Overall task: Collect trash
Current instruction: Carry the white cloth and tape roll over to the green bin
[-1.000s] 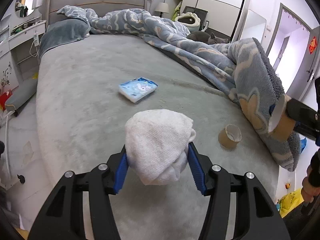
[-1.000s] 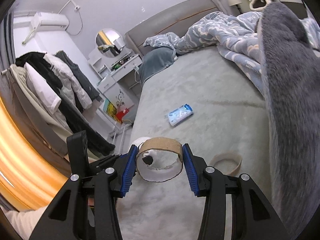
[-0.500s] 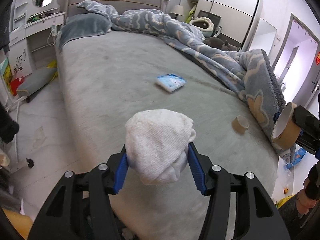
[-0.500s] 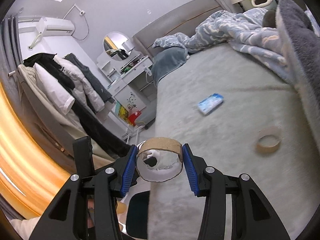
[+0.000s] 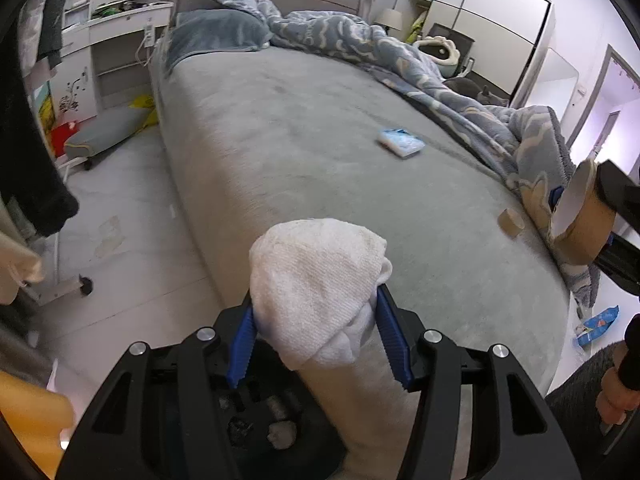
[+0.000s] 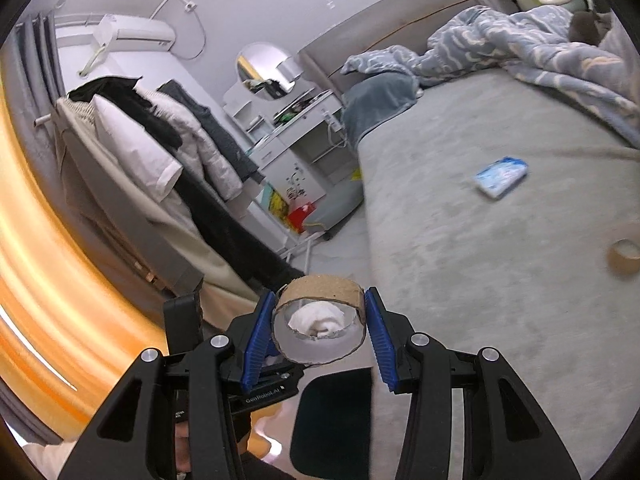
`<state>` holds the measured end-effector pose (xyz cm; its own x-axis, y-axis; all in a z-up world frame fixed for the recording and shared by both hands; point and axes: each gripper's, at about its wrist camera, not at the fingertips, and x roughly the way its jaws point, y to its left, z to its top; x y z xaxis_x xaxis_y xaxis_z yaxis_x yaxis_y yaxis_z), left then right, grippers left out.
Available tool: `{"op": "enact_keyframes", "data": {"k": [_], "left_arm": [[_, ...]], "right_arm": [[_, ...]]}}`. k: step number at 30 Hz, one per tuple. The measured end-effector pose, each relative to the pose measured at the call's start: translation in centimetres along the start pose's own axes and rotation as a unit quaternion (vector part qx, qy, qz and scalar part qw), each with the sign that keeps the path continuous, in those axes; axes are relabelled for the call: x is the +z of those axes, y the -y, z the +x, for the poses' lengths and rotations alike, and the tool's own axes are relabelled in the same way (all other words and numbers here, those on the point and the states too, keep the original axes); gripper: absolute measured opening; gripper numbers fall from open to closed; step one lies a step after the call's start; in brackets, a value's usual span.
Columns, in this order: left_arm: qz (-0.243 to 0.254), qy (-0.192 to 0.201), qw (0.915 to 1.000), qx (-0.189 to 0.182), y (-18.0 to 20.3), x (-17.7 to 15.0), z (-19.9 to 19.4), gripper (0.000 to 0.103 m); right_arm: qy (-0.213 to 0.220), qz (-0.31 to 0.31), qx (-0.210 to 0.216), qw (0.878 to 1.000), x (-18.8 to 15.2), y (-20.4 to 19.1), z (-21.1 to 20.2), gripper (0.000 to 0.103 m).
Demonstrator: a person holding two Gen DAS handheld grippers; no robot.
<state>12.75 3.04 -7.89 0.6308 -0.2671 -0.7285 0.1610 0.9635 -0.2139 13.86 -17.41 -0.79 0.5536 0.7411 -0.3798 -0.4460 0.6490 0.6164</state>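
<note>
My left gripper is shut on a white crumpled tissue wad, held off the near edge of the grey bed. Below it a dark bin holds some scraps. My right gripper is shut on a brown cardboard tape ring; it also shows in the left wrist view at the right. A second cardboard ring and a blue tissue pack lie on the bed, and both also show in the right wrist view: the ring and the pack.
A rumpled blue blanket covers the bed's far side. A white dresser and a grey cushion stand left of the bed. Coats hang on a rack. A blue wrapper lies on the floor at right.
Both grippers have pulled back from the bed and swung left with their loads. The bed now looks farther off, and the dark bin has come into view below.
</note>
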Motion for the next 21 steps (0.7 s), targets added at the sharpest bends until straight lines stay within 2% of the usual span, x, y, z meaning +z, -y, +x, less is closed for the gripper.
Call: {"op": "enact_keyframes", "data": {"k": [9,21], "left_arm": [[-0.021,-0.029,0.999,0.028,-3.7,-2.9,-1.1,0.058],[-0.06,-0.125,0.9889,0.054,-7.8,-7.5,1.0,0.059]], "right_arm": [[-0.021,-0.014,0.01,1.0,-1.3,-2.7,2.2,0.047],[-0.069,-0.034,-0.004,0.997,-3.2,-4.6,6.5,0.047]]}}
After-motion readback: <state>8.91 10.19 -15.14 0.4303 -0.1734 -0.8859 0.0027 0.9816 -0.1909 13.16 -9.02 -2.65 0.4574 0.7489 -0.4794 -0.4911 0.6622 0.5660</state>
